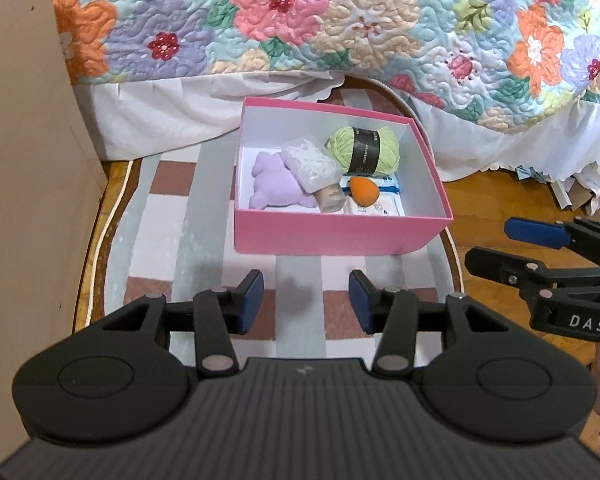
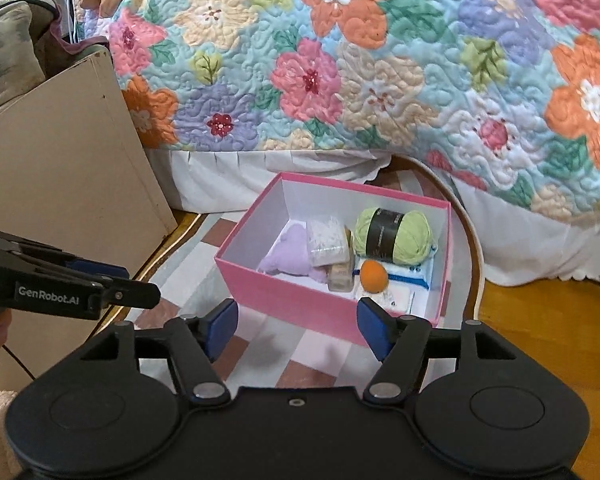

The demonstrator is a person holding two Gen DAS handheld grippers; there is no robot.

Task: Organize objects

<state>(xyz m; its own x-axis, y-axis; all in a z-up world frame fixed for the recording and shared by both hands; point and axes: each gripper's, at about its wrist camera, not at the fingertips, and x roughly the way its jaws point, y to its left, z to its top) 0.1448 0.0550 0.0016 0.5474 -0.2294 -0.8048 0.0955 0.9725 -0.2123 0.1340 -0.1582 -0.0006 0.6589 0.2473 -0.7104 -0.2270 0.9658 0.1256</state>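
left wrist view: pink box (image 1: 332, 236) on the checked rug (image 1: 204, 216), near the bed.
contents: green yarn (image 1: 362, 147), purple plush (image 1: 270, 188), orange ball (image 1: 363, 191); likely soft and light, take by the middle.
left tool (image 1: 306, 302): jaws apart, empty.
right wrist view: box open, filled.
right tool (image 2: 296, 330): jaws apart, empty, before the box.

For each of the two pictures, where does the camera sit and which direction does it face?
Left wrist: on the left gripper, angled down at the pink box; right gripper shows at the right edge.
Right wrist: on the right gripper, angled down at the box from its right; left gripper at the left edge.
Shared: box, green yarn, rug, floral quilt.
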